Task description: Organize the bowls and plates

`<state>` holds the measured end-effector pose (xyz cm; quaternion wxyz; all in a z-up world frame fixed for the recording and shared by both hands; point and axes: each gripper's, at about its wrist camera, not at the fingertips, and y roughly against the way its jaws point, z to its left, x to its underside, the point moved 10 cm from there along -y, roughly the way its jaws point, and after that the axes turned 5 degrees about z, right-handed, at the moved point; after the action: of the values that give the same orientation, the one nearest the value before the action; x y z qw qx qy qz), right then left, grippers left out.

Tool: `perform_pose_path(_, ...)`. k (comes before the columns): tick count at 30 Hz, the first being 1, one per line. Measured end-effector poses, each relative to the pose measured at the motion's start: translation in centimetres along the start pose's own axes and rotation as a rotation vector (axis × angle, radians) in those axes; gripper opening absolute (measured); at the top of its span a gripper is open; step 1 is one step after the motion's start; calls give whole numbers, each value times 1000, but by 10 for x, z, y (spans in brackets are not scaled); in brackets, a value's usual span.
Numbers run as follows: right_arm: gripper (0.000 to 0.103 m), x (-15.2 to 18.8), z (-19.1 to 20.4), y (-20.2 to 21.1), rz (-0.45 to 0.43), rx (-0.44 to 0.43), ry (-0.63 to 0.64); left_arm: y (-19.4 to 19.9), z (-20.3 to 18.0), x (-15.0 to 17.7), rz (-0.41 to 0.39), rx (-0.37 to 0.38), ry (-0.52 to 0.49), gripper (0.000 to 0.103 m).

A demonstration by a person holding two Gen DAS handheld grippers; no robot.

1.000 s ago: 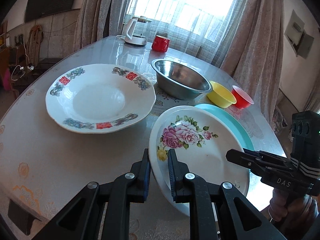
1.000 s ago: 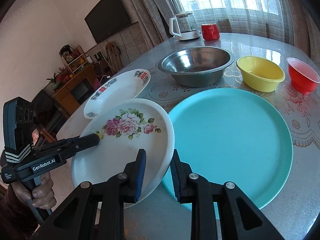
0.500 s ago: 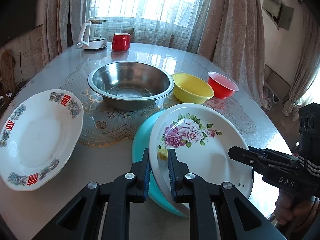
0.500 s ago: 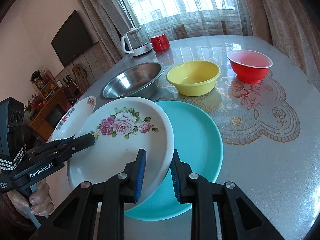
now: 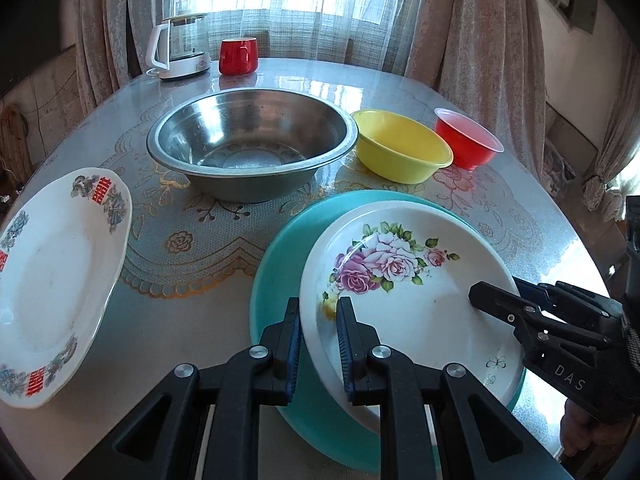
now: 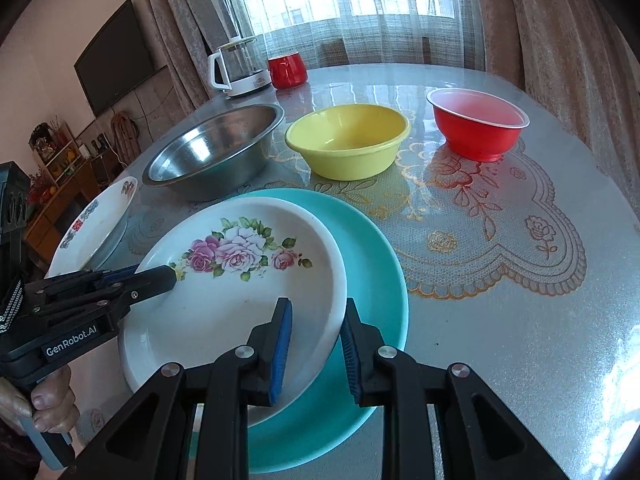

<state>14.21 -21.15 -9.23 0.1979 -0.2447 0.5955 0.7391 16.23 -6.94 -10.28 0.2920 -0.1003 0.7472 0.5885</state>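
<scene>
Left gripper (image 5: 318,334) clamped on near-left rim of rose plate (image 5: 404,280), right gripper (image 6: 316,338) clamped on its opposite rim. Rose plate held between both, tilted, over teal plate (image 6: 372,256) lying flat on surface (image 6: 520,320) directly beneath. Ahead of both grippers: steel bowl (image 5: 252,144), then yellow bowl (image 5: 402,144) and red bowl (image 5: 466,142) in a row to its right. White plate with red characters (image 5: 52,272) well off to left of left gripper. Far ahead near window: kettle (image 5: 180,46) and red mug (image 5: 238,55) side by side
</scene>
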Motion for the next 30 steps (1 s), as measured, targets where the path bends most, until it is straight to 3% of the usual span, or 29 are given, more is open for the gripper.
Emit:
perform_pose_path(3,25,0,-2,0,-3,41,19,1,0,1,-9,-17,-12,17)
perform_pose_path(9,25,2,-7,1,0,5,-20,2,-1,1,-20,-60,-29,17)
perform_pose_path(30,42,-17,-9,37,-89,-23,-108,54,19,8,-135,-48,67,31)
